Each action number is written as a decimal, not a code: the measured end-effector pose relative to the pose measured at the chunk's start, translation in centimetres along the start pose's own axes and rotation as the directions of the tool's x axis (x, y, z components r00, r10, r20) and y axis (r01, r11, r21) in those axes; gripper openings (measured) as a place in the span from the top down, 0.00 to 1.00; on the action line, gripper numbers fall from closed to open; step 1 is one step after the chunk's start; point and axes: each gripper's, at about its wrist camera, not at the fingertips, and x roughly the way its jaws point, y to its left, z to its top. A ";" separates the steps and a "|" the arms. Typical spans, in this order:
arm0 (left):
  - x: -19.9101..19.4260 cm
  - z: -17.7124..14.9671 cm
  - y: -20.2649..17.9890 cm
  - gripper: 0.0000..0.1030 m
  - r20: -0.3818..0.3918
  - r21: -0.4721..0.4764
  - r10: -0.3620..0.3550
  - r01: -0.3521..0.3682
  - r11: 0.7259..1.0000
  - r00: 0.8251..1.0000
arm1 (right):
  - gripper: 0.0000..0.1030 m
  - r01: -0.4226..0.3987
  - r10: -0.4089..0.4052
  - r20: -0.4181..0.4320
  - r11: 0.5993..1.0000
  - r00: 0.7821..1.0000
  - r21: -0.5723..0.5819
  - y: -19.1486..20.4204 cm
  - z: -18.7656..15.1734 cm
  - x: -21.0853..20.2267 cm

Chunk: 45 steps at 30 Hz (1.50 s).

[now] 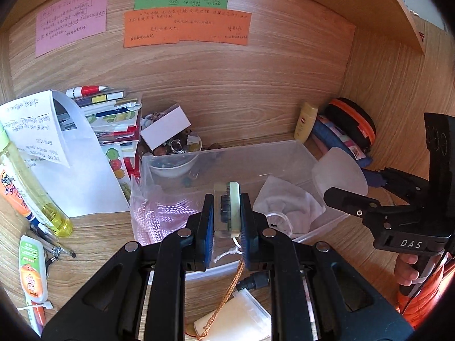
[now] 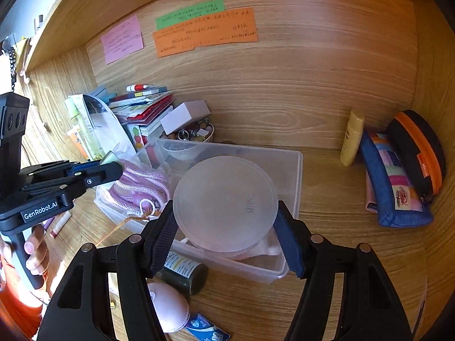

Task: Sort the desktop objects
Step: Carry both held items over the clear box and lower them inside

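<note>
Left hand-held gripper was clamped on a small brush over the clear bin. Pink rope bag sat at its 9 o'clock, white cloth at 3. Right hand-held gripper held a frosted lid.

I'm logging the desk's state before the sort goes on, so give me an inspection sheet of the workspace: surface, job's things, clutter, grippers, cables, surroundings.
Surface: wooden desk, crowded at both ends.
Job's things: clear plastic bin mid-desk, holding a bagged pink rope and white cloth.
Clutter: stack of books and papers, white bowl of trinkets, yellow bottle, blue pouch, black and orange case.
Grippers: left gripper shut on a small flat block; right gripper shut on a frosted round lid, above the bin.
Cables: nothing seen; only an orange braided cord.
Surroundings: wooden back panel with a pink note, green note and orange note.
</note>
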 end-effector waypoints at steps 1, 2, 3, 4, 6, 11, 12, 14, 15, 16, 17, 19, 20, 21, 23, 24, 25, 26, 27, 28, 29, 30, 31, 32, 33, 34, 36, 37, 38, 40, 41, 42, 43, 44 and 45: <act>0.3 0.1 0.0 0.85 -0.005 -0.001 0.000 0.000 1.000 1.000 | 0.39 -0.001 0.001 -0.001 1.000 1.000 0.000 0.0 0.3 0.2; 0.7 0.3 0.0 0.85 -0.012 -0.004 -0.003 0.003 1.000 1.000 | 0.39 0.001 -0.001 -0.002 1.000 1.000 0.001 0.1 0.5 0.5; 1.1 0.4 0.1 0.85 -0.020 -0.007 -0.006 0.006 1.000 1.000 | 0.39 0.004 -0.004 -0.004 1.000 1.000 0.001 0.1 0.8 0.7; 1.5 0.5 0.2 0.85 -0.027 -0.010 -0.006 0.006 1.000 1.000 | 0.39 0.005 -0.005 -0.006 1.000 1.000 -0.001 0.2 1.0 1.0; 2.3 0.7 0.3 0.85 -0.040 -0.010 0.000 0.000 1.000 0.999 | 0.39 0.005 -0.005 -0.009 1.000 1.000 -0.004 0.2 1.5 1.5; 4.3 0.8 0.8 0.85 -0.083 -0.027 -0.007 0.005 1.000 0.997 | 0.39 -0.001 0.001 -0.035 1.000 0.999 0.004 0.2 1.8 3.6; 4.8 0.7 1.0 0.85 -0.093 -0.035 -0.014 0.011 0.999 0.996 | 0.39 -0.005 0.005 -0.044 1.000 0.999 0.008 0.1 1.7 4.1; 5.4 0.7 1.1 0.85 -0.107 -0.036 -0.020 0.016 0.999 0.994 | 0.39 -0.007 0.008 -0.067 1.000 0.998 0.013 -0.2 1.3 5.0; 5.7 0.7 0.9 0.85 -0.110 -0.028 -0.019 0.016 0.999 0.994 | 0.39 -0.002 0.003 -0.081 1.000 0.997 0.013 -0.2 1.2 5.5; 5.8 0.7 0.8 0.85 -0.113 -0.019 -0.018 0.016 1.000 0.993 | 0.39 0.000 0.002 -0.093 1.000 0.996 0.015 -0.4 1.1 5.9; 6.0 0.7 0.6 0.85 -0.117 -0.013 -0.020 0.019 1.000 0.993 | 0.39 -0.001 0.002 -0.107 1.000 0.994 0.014 -0.5 0.9 6.3; 6.7 0.5 0.4 0.85 -0.128 -0.004 -0.023 0.022 1.000 0.992 | 0.39 0.003 -0.001 -0.126 1.000 0.992 0.013 -0.6 0.7 7.0; 7.0 0.5 0.3 0.85 -0.133 0.001 -0.018 0.019 1.000 0.991 | 0.39 0.009 -0.007 -0.133 1.000 0.991 0.008 -0.6 0.6 7.3; 7.3 0.4 0.2 0.85 -0.138 0.010 -0.011 0.013 1.000 0.990 | 0.39 0.016 -0.015 -0.136 1.000 0.991 0.004 -0.5 0.5 7.4; 7.7 0.2 -0.2 0.85 -0.144 0.028 0.000 0.005 1.000 0.990 | 0.39 0.033 -0.035 -0.136 0.999 0.990 -0.015 -0.3 0.3 7.6; 8.0 0.1 -0.3 0.85 -0.152 0.033 -0.003 0.009 0.999 0.988 | 0.39 0.038 -0.041 -0.137 0.999 0.990 -0.023 -0.2 0.2 7.7; 8.2 0.0 -0.4 0.85 -0.161 0.035 -0.007 0.013 0.999 0.987 | 0.39 0.043 -0.047 -0.137 0.999 0.989 -0.031 -0.1 0.1 7.8; 8.5 0.0 -0.4 0.85 -0.171 0.038 -0.008 0.015 0.999 0.985 | 0.39 0.051 -0.055 -0.135 0.998 0.989 -0.037 -0.1 0.0 7.8; 8.5 0.0 -0.4 0.85 -0.175 0.038 -0.012 0.019 0.999 0.985 | 0.39 0.059 -0.064 -0.135 0.997 0.989 -0.047 0.1 -0.1 7.9; 8.5 -0.1 -0.3 0.85 -0.176 0.037 -0.017 0.024 0.999 0.984 | 0.39 0.065 -0.072 -0.135 0.996 0.988 -0.056 0.2 -0.1 8.0; 8.5 -0.1 -0.3 0.85 -0.180 0.037 -0.020 0.027 0.999 0.983 | 0.39 0.068 -0.076 -0.135 0.996 0.988 -0.062 0.3 -0.2 8.0; 8.6 -0.2 -0.3 0.85 -0.185 0.037 -0.021 0.029 0.999 0.983 | 0.39 0.071 -0.080 -0.136 0.995 0.987 -0.069 0.4 -0.3 8.1; 8.6 -0.2 -0.2 0.85 -0.187 0.037 -0.023 0.030 0.999 0.982 | 0.39 0.075 -0.085 -0.135 0.995 0.987 -0.073 0.5 -0.3 8.1; 8.6 -0.3 -0.2 0.85 -0.188 0.037 -0.024 0.032 0.999 0.982 | 0.39 0.080 -0.090 -0.134 0.994 0.987 -0.076 0.5 -0.3 8.2; 8.6 -0.3 -0.3 0.85 -0.189 0.037 -0.024 0.032 0.999 0.982 | 0.39 0.084 -0.095 -0.135 0.993 0.986 -0.084 0.6 -0.4 8.2; 8.6 -0.3 -0.3 0.85 -0.188 0.035 -0.025 0.032 0.999 0.982 | 0.39 0.088 -0.100 -0.134 0.992 0.986 -0.088 0.7 -0.4 8.3; 8.6 -0.3 -0.3 0.85 -0.188 0.037 -0.026 0.034 0.999 0.982 | 0.39 0.092 -0.104 -0.132 0.992 0.986 -0.091 0.9 -0.4 8.3; 8.7 -0.3 -0.2 0.85 -0.188 0.036 -0.027 0.034 0.999 0.982 | 0.39 0.092 -0.103 -0.129 0.992 0.986 -0.090 0.8 -0.4 8.3; 8.7 -0.3 -0.3 0.85 -0.187 0.038 -0.023 0.031 0.999 0.982 | 0.39 0.091 -0.103 -0.128 0.992 0.986 -0.089 0.8 -0.4 8.2; 8.7 -0.3 -0.3 0.85 -0.185 0.038 -0.021 0.029 0.999 0.982 | 0.39 0.093 -0.103 -0.125 0.992 0.987 -0.086 0.8 -0.5 8.2; 8.6 -0.2 -0.2 0.85 -0.185 0.038 -0.023 0.031 0.999 0.983 | 0.39 0.092 -0.102 -0.125 0.992 0.987 -0.086 0.8 -0.4 8.2; 8.6 -0.2 -0.2 0.85 -0.184 0.038 -0.024 0.032 0.999 0.983 | 0.39 0.091 -0.101 -0.122 0.992 0.987 -0.084 0.8 -0.4 8.1; 8.5 -0.2 -0.2 0.85 -0.183 0.039 -0.025 0.033 0.999 0.983 | 0.39 0.090 -0.099 -0.120 0.993 0.988 -0.083 0.7 -0.4 8.0; 8.3 -0.2 -0.1 0.85 -0.179 0.040 -0.025 0.033 0.999 0.983 | 0.38 0.087 -0.096 -0.119 0.993 0.988 -0.083 0.7 -0.4 8.0; 8.2 -0.1 0.0 0.84 -0.175 0.042 -0.024 0.032 0.999 0.984 | 0.38 0.085 -0.094 -0.117 0.993 0.989 -0.081 0.7 -0.4 7.9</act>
